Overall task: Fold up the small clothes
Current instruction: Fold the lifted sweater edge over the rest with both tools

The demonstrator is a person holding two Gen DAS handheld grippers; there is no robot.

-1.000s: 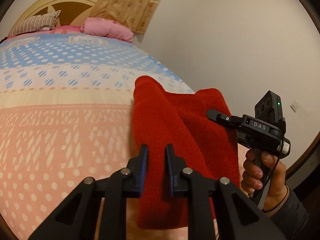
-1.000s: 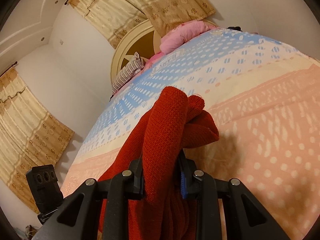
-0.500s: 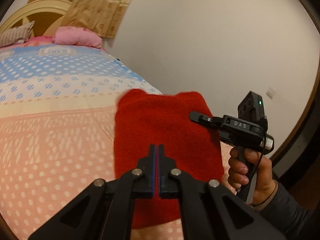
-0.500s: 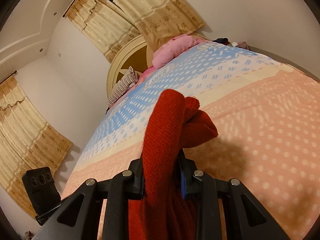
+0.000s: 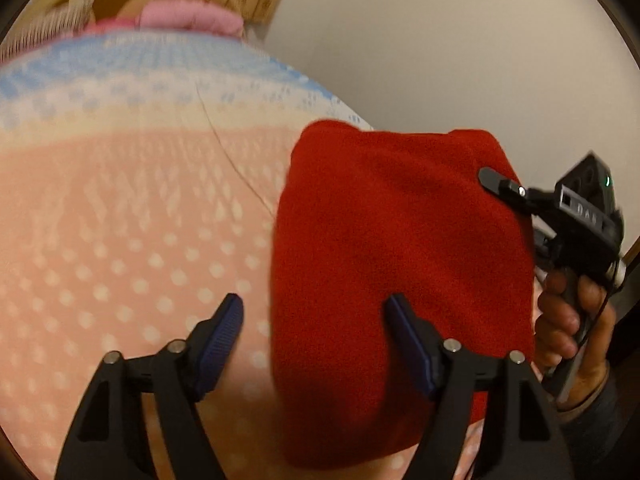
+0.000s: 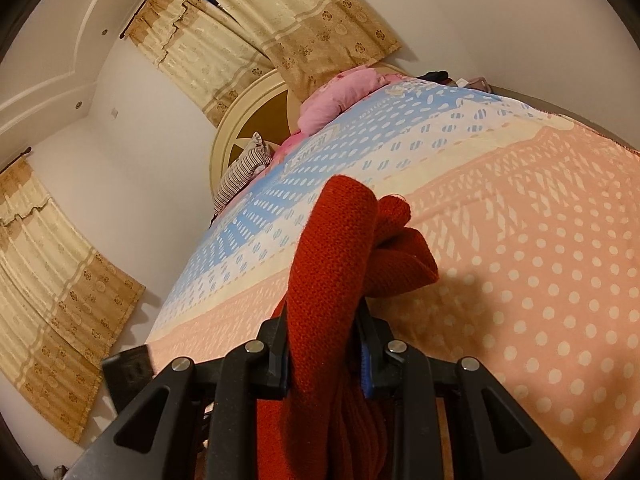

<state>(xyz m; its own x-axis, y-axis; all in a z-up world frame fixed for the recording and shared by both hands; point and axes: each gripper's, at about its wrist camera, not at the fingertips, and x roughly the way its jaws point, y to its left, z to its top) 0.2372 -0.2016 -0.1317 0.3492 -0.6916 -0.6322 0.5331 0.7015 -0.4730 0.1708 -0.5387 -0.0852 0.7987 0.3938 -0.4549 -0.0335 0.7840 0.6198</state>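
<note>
A red knit garment (image 5: pixel 400 240) hangs folded above the bed, held up at its right edge by my right gripper (image 5: pixel 496 182), which a hand (image 5: pixel 568 320) carries. In the right wrist view that gripper (image 6: pixel 323 348) is shut on a thick bunch of the red knit (image 6: pixel 332 240), which bulges up between the fingers. My left gripper (image 5: pixel 314 330) is low at the garment's left side with its jaws opening. The garment's left edge shows between the fingers, and the pads do not press on it. The left wrist view is blurred.
The bed cover (image 5: pixel 120 240) is pink with white dots, turning cream and blue farther back. A pink pillow (image 5: pixel 188 20) and a striped pillow (image 6: pixel 240 172) lie by the round headboard (image 6: pixel 256 120). Curtains (image 6: pixel 248 32) hang behind it. A plain wall (image 5: pixel 460 40) rises behind the garment.
My left gripper, shut half a second ago, now stands wide and has dropped closer to the garment's left edge. The right gripper keeps its hold on the red knit.
</note>
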